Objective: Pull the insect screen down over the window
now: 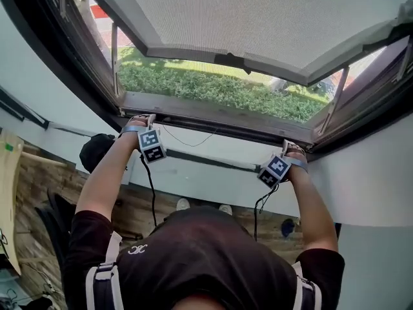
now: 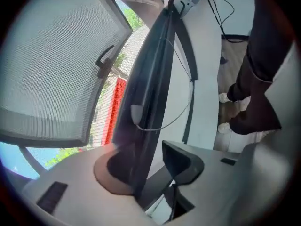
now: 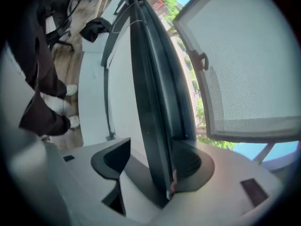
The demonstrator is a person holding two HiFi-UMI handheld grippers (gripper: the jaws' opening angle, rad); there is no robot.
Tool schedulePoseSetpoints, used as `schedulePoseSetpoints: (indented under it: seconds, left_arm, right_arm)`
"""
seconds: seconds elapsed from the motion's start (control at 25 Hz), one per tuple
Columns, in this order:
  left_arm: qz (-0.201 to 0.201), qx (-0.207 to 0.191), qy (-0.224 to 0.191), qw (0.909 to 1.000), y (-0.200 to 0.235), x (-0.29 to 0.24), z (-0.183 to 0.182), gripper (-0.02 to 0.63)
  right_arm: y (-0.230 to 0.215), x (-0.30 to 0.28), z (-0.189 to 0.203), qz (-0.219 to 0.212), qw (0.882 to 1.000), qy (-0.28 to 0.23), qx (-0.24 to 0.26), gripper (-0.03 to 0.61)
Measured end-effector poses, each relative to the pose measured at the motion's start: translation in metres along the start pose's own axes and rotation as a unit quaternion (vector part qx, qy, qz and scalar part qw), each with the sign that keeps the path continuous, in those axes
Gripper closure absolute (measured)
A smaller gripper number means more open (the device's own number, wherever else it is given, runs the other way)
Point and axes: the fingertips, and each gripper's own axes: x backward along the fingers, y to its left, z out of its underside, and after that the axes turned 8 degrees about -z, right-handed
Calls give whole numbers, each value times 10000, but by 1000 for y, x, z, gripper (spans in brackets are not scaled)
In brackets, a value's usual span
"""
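A long dark bar (image 1: 213,118) runs along the bottom of the window opening. My left gripper (image 1: 141,120) is at the bar's left end and my right gripper (image 1: 293,148) at its right end. In the left gripper view the bar (image 2: 150,79) passes between the open jaws of my left gripper (image 2: 148,166), close to the left pad, with a gap at the right pad. In the right gripper view the bar (image 3: 153,79) lies against the right pad of my right gripper (image 3: 150,161), and the left pad stands clear. A grey mesh-looking panel (image 1: 258,18) with a handle tilts outward above.
White wall (image 1: 213,173) below the window carries a thin cable (image 1: 187,141) and a dark rail. Metal stays (image 1: 115,57) stand at both sides of the opening. A black bag (image 1: 97,150) and wooden floor (image 1: 39,192) lie lower left. Grass (image 1: 213,86) shows outside.
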Motion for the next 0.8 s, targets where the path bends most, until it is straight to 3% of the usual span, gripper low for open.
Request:
schedulePoseSetpoints:
  seconds: [0.04,0.2,0.4,0.56,0.68,0.72,0.8]
  left_arm:
    - [30,33,43,10000,-3,-3,1,402]
    - [-235,65,17,9997,-10,-23,10,339]
    - [-536,-82,-79,9985,2,-16,12,385]
    - [-549,-64,-30,9985,7,-11,13,408]
    - [-669,242,-215,9972,12,-8,8,413]
    - [-754,482,-365,9953,16,-5,6,441]
    - [-904,1224,-777,9853,28,7,0,507]
  right_arm:
    - [0,-4,0,63,10000,-71,12,303]
    - [6,0,-1,-78,9999,-41,-144,286]
    - [1,3,-2,172,9996,-192,-82,299]
    - [-6,4,-3,343,9983,-407,-229,311]
    - [-4,9,-9,299,9970,-612,-377,311]
    - [-7,14,-14,347,9949,-819,-476,312]
    - [-16,19,-16,637,9867,-1279,-777,401]
